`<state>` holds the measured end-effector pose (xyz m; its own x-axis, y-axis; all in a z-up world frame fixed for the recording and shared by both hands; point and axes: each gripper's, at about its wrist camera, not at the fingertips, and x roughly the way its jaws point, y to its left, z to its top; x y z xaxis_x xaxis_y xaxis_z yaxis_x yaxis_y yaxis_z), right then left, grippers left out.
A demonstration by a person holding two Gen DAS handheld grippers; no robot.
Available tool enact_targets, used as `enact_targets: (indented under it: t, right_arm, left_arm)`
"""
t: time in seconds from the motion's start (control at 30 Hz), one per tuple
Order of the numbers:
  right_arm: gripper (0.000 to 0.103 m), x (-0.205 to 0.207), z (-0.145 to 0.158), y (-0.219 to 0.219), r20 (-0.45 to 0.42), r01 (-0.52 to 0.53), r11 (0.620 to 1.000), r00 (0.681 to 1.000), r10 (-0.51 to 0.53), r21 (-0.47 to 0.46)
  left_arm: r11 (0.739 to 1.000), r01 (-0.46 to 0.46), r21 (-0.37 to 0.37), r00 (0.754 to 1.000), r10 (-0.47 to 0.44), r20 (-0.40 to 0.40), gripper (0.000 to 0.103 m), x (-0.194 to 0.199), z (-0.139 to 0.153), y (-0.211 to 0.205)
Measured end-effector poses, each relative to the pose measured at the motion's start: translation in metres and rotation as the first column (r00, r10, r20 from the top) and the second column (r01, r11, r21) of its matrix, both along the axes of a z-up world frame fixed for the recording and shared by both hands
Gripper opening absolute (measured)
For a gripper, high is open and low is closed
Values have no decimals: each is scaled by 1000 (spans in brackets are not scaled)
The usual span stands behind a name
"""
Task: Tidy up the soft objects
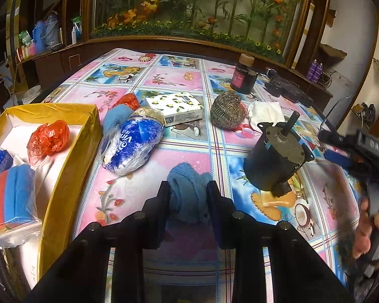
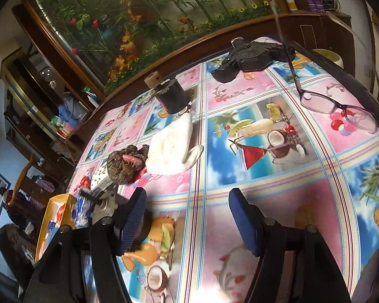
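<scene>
My left gripper (image 1: pixel 188 194) is shut on a blue knitted cloth (image 1: pixel 187 184) that rests on the patterned table. A yellow box (image 1: pixel 70 166) at the left holds a red plastic bag (image 1: pixel 48 141) and packed blue sponges (image 1: pixel 12 197). A blue-and-white tissue pack (image 1: pixel 131 144), a lemon-print tissue packet (image 1: pixel 174 108), a brown knitted pouch (image 1: pixel 227 109) and a white cloth (image 1: pixel 265 111) lie on the table. My right gripper (image 2: pixel 187 214) is open and empty above the table; it also shows in the left wrist view (image 1: pixel 346 149). The pouch (image 2: pixel 126 164) and white cloth (image 2: pixel 171 149) lie ahead of it to the left.
A black motor (image 1: pixel 273 161) stands right of the blue cloth. A dark jar (image 1: pixel 243 75) and a black device (image 1: pixel 288 88) are at the back. Glasses (image 2: pixel 336 108) lie at the right. A flower-painted glass cabinet (image 1: pixel 189 7) stands behind the table.
</scene>
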<state>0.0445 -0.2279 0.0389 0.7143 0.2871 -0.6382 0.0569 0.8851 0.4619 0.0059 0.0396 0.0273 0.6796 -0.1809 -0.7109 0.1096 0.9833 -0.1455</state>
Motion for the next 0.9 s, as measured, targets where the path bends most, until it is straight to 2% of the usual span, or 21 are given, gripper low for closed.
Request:
enact_targets:
  t: [0.17,0.4,0.43,0.47,0.5,0.57,0.67,0.8,0.9]
  right_arm:
    - [72,51,6,21,-42,-76,991,997,72,-109]
    - [72,114,-2,50,-122,-158,956,984,131,-247]
    - [64,120,-7,53,-141,-177,952,979,146,-249]
    - [50,124,-12,55,-164,-195,951,974,159,-239]
    - [13,126,-16,54,-185,-202,954,969,162,-220]
    - [12,114,-12,48,-153,-188,967,975,162,-174]
    - [11,78,5,43,-93,-168,966,984,153,-196]
    - [11,10,28,28,-17,-113,964,993,113,-241]
    - [12,-36,23,16,5,-84,967,996,88,-240]
  left_arm:
    - [1000,13,2,1000,-13,14,29,0,0,0]
    - [1000,25,4,1000,-25,14,29,-1,0,-1]
    - [1000,29,8,999,-29,14,29,-1,0,-2]
    - [999,32,13,999,-32,15,29,-1,0,-4]
    - [999,34,16,999,-35,15,29,-1,0,-4]
    - [999,34,13,999,-34,14,29,-1,-1,-4]
    - [999,35,13,999,-35,14,29,-2,0,-6]
    - [999,39,16,999,-39,15,29,-1,0,-5]
    - [999,39,19,999,-40,16,29,-1,0,-5]
